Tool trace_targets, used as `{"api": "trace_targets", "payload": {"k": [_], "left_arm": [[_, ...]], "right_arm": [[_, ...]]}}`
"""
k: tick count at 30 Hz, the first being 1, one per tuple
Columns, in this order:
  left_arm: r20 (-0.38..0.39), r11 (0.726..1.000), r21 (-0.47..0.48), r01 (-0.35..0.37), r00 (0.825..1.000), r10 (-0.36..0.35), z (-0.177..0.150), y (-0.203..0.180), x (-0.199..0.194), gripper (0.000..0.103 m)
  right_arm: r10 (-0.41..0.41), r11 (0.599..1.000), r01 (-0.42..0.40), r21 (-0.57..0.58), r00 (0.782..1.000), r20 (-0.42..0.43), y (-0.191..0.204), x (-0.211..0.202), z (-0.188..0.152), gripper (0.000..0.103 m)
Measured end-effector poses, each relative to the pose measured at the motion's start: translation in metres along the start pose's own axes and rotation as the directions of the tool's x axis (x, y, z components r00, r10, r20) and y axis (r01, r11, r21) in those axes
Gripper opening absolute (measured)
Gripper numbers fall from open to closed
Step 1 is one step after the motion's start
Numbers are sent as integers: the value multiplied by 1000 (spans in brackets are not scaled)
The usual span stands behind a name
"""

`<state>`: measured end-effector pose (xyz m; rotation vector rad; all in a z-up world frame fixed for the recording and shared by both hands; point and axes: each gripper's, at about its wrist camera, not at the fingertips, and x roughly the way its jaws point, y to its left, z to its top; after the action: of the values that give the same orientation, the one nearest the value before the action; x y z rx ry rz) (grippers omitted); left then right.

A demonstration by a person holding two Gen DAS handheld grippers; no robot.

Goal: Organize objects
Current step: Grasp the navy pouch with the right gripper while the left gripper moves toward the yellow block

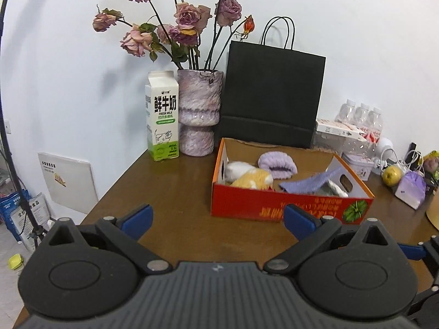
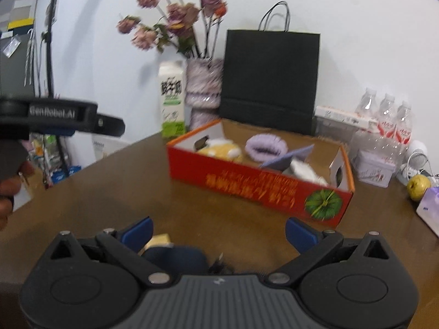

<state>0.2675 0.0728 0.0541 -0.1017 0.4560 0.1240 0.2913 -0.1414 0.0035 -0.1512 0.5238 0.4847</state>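
A red cardboard box (image 1: pixel 274 208) sits open on the brown table (image 1: pixel 170 192). Inside lie a fluffy purple piece (image 1: pixel 277 164), a yellow and white plush (image 1: pixel 253 178), a white plush (image 1: pixel 236 169) and a lilac cloth (image 1: pixel 310 183). My left gripper (image 1: pixel 218 222) is open and holds nothing, just short of the box's near wall. My right gripper (image 2: pixel 218 233) is also open, over bare table in front of the box (image 2: pixel 247 183). Under it, by the left finger, lie a dark blue object (image 2: pixel 175 257) and a small tan item (image 2: pixel 159 240), both partly hidden.
At the back stand a milk carton (image 1: pixel 162 115), a vase of dried roses (image 1: pixel 198 109) and a black paper bag (image 1: pixel 271 96). Water bottles (image 1: pixel 362 118), a tin (image 1: pixel 358 164), an apple (image 1: pixel 391 175) and a purple pack (image 1: pixel 411 189) crowd the right. A hand (image 2: pixel 11 192) is at left.
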Motion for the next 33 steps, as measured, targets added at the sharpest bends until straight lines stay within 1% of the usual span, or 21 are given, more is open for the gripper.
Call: {"api": "trace_targets", "payload": {"k": [8, 10, 13, 17, 21, 25, 27, 28, 29, 30, 33], "left_arm": [[-22, 1000, 9, 6, 1000, -6, -27, 16, -29, 103], [-27, 1000, 5, 9, 1000, -9, -32, 20, -35, 103], [-32, 1000, 5, 10, 999, -10, -41, 27, -43, 103], [-35, 1000, 2, 10, 999, -10, -51, 36, -54, 103], [-42, 1000, -3, 4, 999, -4, -59, 44, -62, 103], [-49, 1000, -12, -2, 999, 1, -66, 52, -67, 103], [-54, 1000, -17, -3, 999, 2, -68, 55, -69, 103], [-54, 1000, -19, -3, 999, 2, -69, 56, -70, 103], [-54, 1000, -20, -4, 999, 3, -70, 57, -71, 103], [-53, 1000, -20, -5, 999, 4, -71, 58, -72, 103], [-59, 1000, -17, -9, 998, 8, -73, 60, -71, 103]], "right_arm": [[39, 999, -42, -35, 997, -67, 23, -11, -37, 103], [52, 998, -54, -39, 996, -68, 27, -12, -42, 101], [68, 997, -70, -37, 996, -64, 32, -12, -48, 95], [55, 998, -58, -28, 995, -82, 37, -4, -53, 90], [44, 999, -44, 1, 994, -101, 34, 5, -57, 89], [30, 1000, -29, 10, 996, -89, 31, 8, -57, 89], [9, 1000, -10, -9, 996, -91, 32, 10, -57, 81], [8, 1000, -10, -18, 996, -87, 32, 9, -57, 78], [6, 999, -8, -32, 997, -81, 33, 7, -57, 68], [-2, 999, -1, -42, 997, -72, 35, 5, -57, 63], [1, 998, -4, -62, 999, -54, 39, -2, -60, 62]]}}
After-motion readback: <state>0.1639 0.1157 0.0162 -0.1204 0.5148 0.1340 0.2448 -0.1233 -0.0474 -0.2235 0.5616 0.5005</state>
